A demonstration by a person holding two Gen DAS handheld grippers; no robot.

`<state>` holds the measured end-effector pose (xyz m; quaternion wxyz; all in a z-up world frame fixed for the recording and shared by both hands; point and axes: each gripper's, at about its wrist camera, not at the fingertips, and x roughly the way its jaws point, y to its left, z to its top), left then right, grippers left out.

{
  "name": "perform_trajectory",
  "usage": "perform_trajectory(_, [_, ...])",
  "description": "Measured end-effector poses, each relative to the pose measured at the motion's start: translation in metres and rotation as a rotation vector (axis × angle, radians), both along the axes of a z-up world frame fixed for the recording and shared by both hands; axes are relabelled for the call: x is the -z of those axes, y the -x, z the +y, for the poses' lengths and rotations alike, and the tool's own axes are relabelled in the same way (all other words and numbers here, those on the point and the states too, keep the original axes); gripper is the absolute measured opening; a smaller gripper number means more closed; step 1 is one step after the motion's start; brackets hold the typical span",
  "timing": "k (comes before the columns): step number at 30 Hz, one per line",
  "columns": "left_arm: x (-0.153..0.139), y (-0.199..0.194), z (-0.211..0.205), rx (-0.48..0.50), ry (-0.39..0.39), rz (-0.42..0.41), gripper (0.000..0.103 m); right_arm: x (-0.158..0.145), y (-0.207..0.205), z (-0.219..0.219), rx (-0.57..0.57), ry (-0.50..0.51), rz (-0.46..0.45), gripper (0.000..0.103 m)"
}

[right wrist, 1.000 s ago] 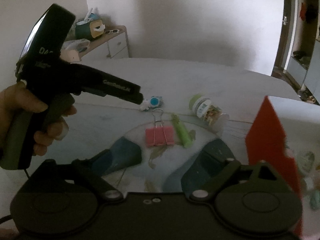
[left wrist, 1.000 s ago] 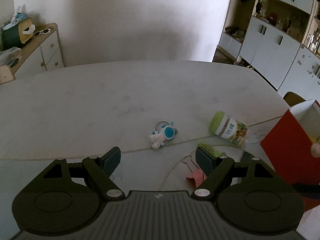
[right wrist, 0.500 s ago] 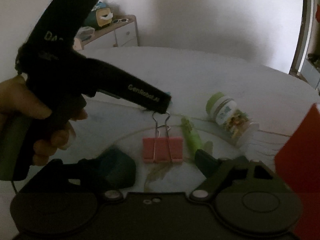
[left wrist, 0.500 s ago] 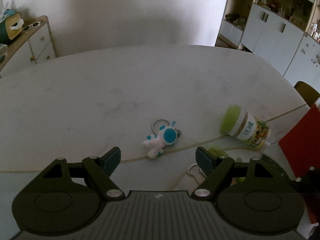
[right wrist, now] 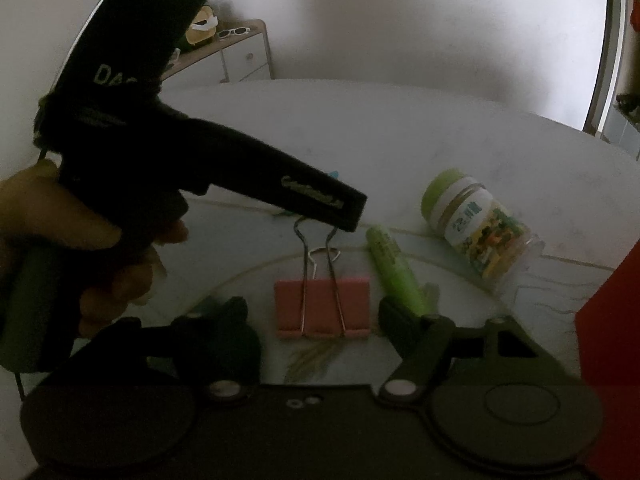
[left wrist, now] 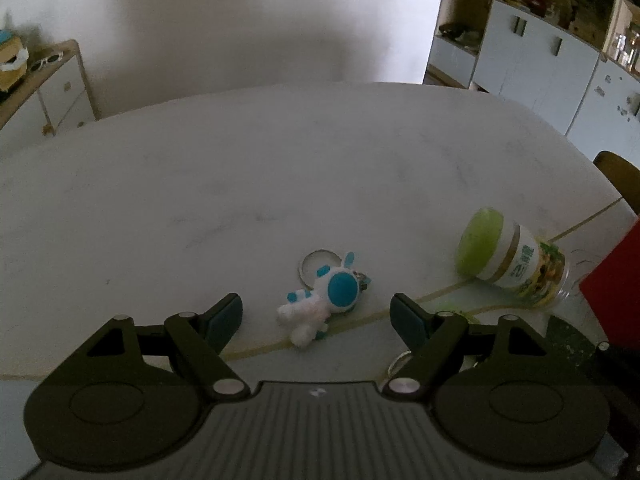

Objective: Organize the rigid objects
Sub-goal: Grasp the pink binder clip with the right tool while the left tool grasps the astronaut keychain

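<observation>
A white and blue astronaut keychain (left wrist: 320,304) lies on the marble table, just ahead of my left gripper (left wrist: 318,316), which is open and empty with a finger on each side of it. A pink binder clip (right wrist: 322,308) lies flat between the open fingers of my right gripper (right wrist: 320,320). A green highlighter (right wrist: 396,276) lies right of the clip, touching the right finger. A green-lidded jar (left wrist: 512,260) lies on its side; it also shows in the right wrist view (right wrist: 476,224).
A red box (right wrist: 612,320) stands at the right edge, also in the left wrist view (left wrist: 616,280). The hand-held left gripper body (right wrist: 160,152) crosses the right wrist view. A drawer unit (left wrist: 44,92) and white cabinets (left wrist: 560,64) stand beyond the table.
My left gripper moved forward toward the keychain, which now sits between its fingertips. My right gripper closed in on the pink binder clip, now between its fingers.
</observation>
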<state>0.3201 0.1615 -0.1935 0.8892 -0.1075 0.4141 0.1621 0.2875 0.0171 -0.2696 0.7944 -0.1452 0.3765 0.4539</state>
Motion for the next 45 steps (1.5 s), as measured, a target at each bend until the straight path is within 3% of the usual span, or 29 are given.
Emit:
perform_trajectory(3, [0.001,0.000,-0.001,0.010,-0.003,-0.017,0.075,-0.001,0.003,0.000,-0.003,0.001,-0.010,0.070])
perform_trajectory(8, [0.002,0.002,-0.007,0.043,-0.037,-0.025,0.050,-0.002,0.007,-0.002,0.005,-0.002,-0.025,0.061])
perform_trajectory(10, [0.002,0.001,-0.011,0.057,-0.064,-0.023,0.041,-0.003,0.008,-0.003,0.010,-0.004,-0.028,0.052])
perform_trajectory(19, [-0.001,0.005,-0.018,0.078,-0.103,-0.007,0.040,-0.011,0.022,0.003,0.021,-0.005,-0.037,0.051])
perform_trajectory(31, [-0.014,0.038,-0.016,0.061,-0.044,-0.019,0.040,-0.024,0.070,-0.024,-0.024,0.014,-0.024,0.051])
perform_trajectory(33, [-0.016,0.044,-0.017,0.053,-0.033,-0.021,0.040,-0.027,0.061,-0.034,-0.021,0.014,-0.022,0.051])
perform_trajectory(45, [-0.030,0.084,-0.039,0.044,0.038,-0.042,0.040,-0.049,0.073,-0.091,0.092,-0.017,0.041,0.050])
